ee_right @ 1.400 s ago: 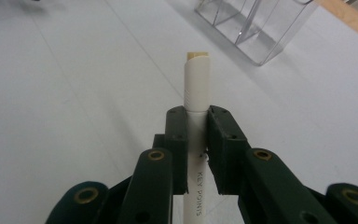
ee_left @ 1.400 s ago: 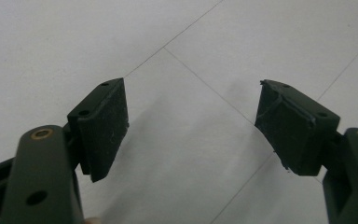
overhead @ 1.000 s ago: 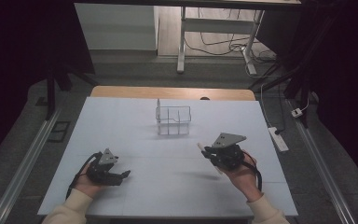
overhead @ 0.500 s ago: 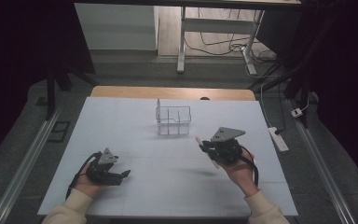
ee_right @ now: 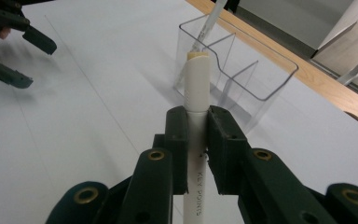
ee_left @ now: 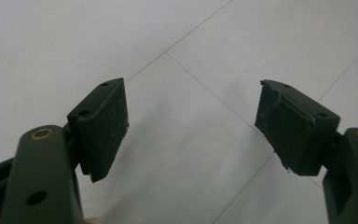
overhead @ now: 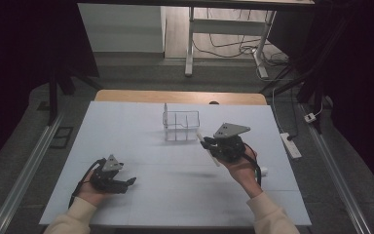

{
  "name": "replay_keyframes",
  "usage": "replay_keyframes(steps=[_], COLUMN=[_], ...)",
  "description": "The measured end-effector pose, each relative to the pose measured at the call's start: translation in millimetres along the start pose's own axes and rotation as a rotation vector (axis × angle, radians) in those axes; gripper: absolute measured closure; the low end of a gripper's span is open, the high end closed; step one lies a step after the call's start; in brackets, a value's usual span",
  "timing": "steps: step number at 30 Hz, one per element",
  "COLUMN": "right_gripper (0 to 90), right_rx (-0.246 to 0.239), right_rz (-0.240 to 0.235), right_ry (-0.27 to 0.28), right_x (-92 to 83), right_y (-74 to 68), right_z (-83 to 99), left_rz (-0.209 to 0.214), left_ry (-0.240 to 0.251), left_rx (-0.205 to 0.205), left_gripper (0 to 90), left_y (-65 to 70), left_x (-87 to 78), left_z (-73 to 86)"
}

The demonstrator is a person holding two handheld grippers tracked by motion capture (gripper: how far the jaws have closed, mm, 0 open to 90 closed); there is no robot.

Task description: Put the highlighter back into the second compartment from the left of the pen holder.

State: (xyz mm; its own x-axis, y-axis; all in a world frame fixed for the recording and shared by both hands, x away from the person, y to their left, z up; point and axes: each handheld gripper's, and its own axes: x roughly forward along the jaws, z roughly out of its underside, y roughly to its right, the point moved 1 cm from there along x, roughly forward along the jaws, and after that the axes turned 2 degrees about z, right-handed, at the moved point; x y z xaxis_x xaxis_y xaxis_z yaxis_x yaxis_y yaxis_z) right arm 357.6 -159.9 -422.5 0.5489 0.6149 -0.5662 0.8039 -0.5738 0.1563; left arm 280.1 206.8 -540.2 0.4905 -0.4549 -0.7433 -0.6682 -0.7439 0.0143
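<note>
My right gripper pinches a white pen around its middle, right of the table's centre. Its long axis runs near-right to far-left, capped tip toward the clear holder (another pen already stands inside). My left gripper rests near-left, jaws spread over bare table.

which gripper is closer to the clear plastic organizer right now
Right. The right gripper, shut on a white pen, sits just off the clear organizer at its near right. The left gripper, jaws open, rests far back toward the table's near left.
</note>
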Motion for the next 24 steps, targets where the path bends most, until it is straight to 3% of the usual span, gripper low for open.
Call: replay_keyframes(steps=[10, 24], right_gripper=[77.5, 77.4], right_rx=[0.017, 0.05], right_rz=[-0.012, 0.025], right_ry=[0.045, 0.093], right_x=[17.3, 16.2], right_y=[3.4, 19.2], right_z=[-19.7, -31.1], left_rz=[0.004, 0.002], left_ry=[0.002, 0.003], left_rx=[-0.006, -0.005], left_gripper=[25.1, 25.1], left_y=[-0.9, -0.8], left_x=[-0.4, -0.7], left_z=[0.4, 0.2])
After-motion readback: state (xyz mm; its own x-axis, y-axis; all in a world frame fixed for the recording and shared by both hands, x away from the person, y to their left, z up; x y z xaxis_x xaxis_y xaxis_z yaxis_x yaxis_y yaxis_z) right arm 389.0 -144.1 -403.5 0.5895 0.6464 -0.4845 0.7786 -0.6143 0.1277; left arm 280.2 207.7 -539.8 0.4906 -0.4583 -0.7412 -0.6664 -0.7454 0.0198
